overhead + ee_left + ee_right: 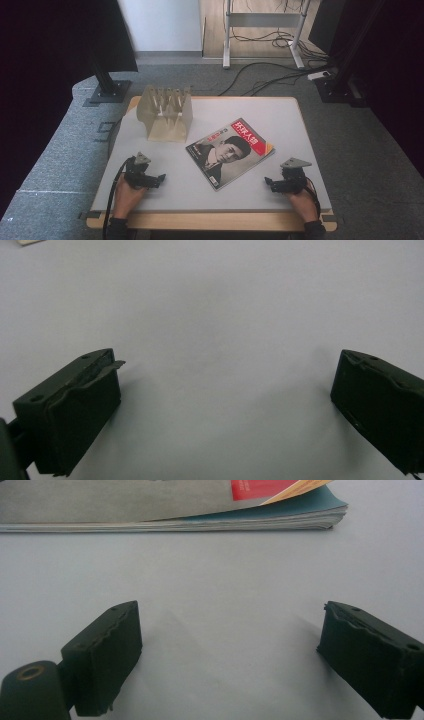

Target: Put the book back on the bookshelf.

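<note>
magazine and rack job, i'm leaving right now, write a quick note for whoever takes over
Left tongs: open, holding nothing, resting on the table near its front left edge.
Right tongs: open, holding nothing, at the front right, pointing at the magazine.
Magazine: flat on the table, cover up, mid-right, between the two tongs and untouched.
Rack: wooden, upright at the back left, slots appear unfilled.
Done: nothing yet.
Left: probably pick up the magazine and stand it in the rack.
</note>
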Motion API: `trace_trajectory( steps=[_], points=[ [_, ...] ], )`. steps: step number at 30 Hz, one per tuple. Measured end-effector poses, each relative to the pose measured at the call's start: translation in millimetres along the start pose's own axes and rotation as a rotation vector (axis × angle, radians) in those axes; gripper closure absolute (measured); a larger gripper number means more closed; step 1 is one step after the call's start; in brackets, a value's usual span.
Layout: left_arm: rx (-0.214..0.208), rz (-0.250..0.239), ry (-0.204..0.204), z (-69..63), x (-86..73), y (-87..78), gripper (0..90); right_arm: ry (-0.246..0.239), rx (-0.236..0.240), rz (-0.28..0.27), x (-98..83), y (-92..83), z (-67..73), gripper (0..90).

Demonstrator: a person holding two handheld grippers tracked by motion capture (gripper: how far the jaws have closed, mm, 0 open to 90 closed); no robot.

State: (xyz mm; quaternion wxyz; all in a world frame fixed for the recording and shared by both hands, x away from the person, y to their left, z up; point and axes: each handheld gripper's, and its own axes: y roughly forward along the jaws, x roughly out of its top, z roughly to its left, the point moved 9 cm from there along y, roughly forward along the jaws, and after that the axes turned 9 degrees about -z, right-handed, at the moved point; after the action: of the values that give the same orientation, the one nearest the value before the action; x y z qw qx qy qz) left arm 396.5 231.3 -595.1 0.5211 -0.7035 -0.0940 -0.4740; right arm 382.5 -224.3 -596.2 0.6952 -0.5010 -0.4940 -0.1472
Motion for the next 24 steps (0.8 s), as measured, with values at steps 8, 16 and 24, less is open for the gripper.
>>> trace_trajectory(
  steps=[8, 16, 24],
  points=[
    [-0.042, 0.005, 0.004, -7.5, 4.6, 1.1, 0.0, 0.007, 0.007, 0.004, 0.6, -0.5, -0.7, 9.9],
    [-0.091, -0.005, 0.036, -23.4, 23.7, 2.4, 0.0, 0.015, 0.015, 0.018, 6.3, -1.5, -2.0, 6.7],
    [-0.137, -0.031, 0.025, -35.0, 38.2, 9.0, 0.0, -0.017, 0.021, -0.002, 21.6, 0.6, 0.4, 2.3]
  ],
)
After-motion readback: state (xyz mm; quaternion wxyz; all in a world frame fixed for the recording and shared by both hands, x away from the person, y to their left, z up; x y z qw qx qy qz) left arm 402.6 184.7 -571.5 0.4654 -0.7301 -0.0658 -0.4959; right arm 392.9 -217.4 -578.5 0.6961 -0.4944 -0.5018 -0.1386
